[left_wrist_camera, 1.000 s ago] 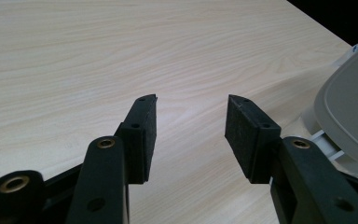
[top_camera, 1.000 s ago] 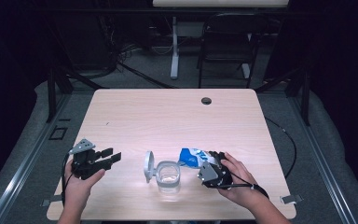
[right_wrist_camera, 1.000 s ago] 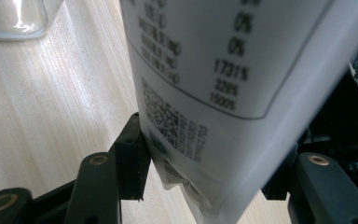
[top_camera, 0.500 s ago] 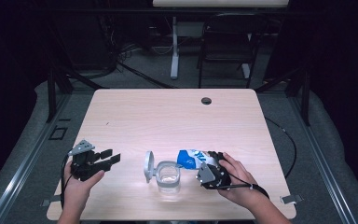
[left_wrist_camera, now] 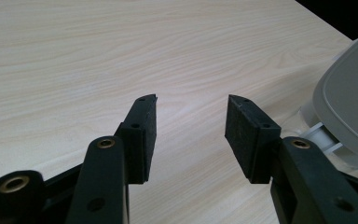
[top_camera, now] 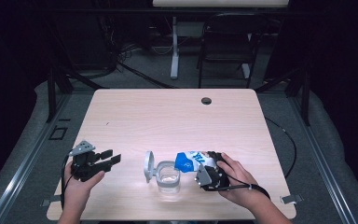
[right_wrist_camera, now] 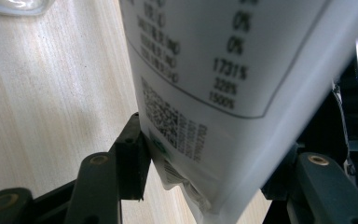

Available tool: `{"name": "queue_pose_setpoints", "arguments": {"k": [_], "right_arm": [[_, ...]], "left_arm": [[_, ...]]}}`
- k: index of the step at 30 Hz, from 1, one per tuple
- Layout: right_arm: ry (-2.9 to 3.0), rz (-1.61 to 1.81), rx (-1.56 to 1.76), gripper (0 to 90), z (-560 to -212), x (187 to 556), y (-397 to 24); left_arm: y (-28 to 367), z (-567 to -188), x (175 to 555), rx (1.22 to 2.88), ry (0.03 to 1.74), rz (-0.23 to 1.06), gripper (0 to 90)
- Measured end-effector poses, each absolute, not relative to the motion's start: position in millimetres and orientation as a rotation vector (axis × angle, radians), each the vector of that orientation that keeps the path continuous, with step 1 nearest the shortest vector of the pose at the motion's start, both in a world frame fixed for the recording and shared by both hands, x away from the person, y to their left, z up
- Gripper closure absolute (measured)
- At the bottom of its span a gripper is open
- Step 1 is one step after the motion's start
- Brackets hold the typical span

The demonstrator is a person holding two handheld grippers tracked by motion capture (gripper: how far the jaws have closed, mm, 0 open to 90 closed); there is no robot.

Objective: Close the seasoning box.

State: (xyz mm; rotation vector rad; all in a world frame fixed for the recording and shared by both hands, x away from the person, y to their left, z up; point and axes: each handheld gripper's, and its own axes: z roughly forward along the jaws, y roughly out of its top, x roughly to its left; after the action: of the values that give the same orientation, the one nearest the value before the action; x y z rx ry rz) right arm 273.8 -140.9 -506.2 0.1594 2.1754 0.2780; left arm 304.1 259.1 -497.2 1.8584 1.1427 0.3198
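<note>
A blue and white pouch (top_camera: 190,161) is tilted with its top toward a clear container (top_camera: 168,179), whose grey hinged lid (top_camera: 148,166) stands open at its left. My right gripper (top_camera: 213,164) is shut on the pouch's lower end. In the right gripper view the pouch (right_wrist_camera: 214,70) shows a printed white back with a barcode between the jaws of my right gripper (right_wrist_camera: 209,154), and a corner of the container (right_wrist_camera: 14,4) shows at the top left. My left gripper (top_camera: 113,157) hovers open left of the container. Bare wood lies between the jaws of my left gripper (left_wrist_camera: 191,105), with the lid (left_wrist_camera: 349,112) at the right.
The light wooden table (top_camera: 168,116) has a dark cable hole (top_camera: 206,101) near its far edge. A black chair (top_camera: 228,42) and a white stand leg (top_camera: 174,46) are behind the table. Cables trail from both grippers off the near edge.
</note>
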Motion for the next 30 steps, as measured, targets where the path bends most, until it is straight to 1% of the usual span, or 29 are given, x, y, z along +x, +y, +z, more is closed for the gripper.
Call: {"name": "queue_pose_setpoints", "arguments": {"k": [2, 3, 4, 5, 18, 19, 20, 21, 30], "right_arm": [[2.175, 0.266, 0.15, 45.7, -506, 273, -140], [2.182, 0.377, 0.173, 45.7, -512, 274, -139], [2.174, 0.27, 0.146, 45.7, -507, 273, -139], [2.175, 0.259, 0.138, 45.7, -506, 273, -139], [2.188, 0.265, 0.105, 45.7, -506, 273, -135], [2.208, 0.351, 0.117, 45.7, -510, 274, -132], [2.21, 0.349, 0.115, 45.7, -510, 273, -131], [2.2, 0.249, 0.082, 45.8, -504, 272, -131], [2.204, 0.238, 0.046, 45.8, -503, 272, -127]], "left_arm": [[259, -497, 304, 1.85, 1.146, 0.319, 53.9], [260, -497, 304, 1.85, 1.147, 0.317, 53.8], [260, -497, 304, 1.853, 1.149, 0.319, 53.8], [260, -497, 304, 1.852, 1.151, 0.319, 53.8], [263, -497, 303, 1.848, 1.152, 0.318, 53.8], [264, -497, 303, 1.848, 1.152, 0.319, 53.8], [264, -498, 303, 1.848, 1.155, 0.32, 53.8], [264, -498, 303, 1.848, 1.156, 0.319, 53.8], [265, -498, 303, 1.841, 1.158, 0.322, 53.8]]}}
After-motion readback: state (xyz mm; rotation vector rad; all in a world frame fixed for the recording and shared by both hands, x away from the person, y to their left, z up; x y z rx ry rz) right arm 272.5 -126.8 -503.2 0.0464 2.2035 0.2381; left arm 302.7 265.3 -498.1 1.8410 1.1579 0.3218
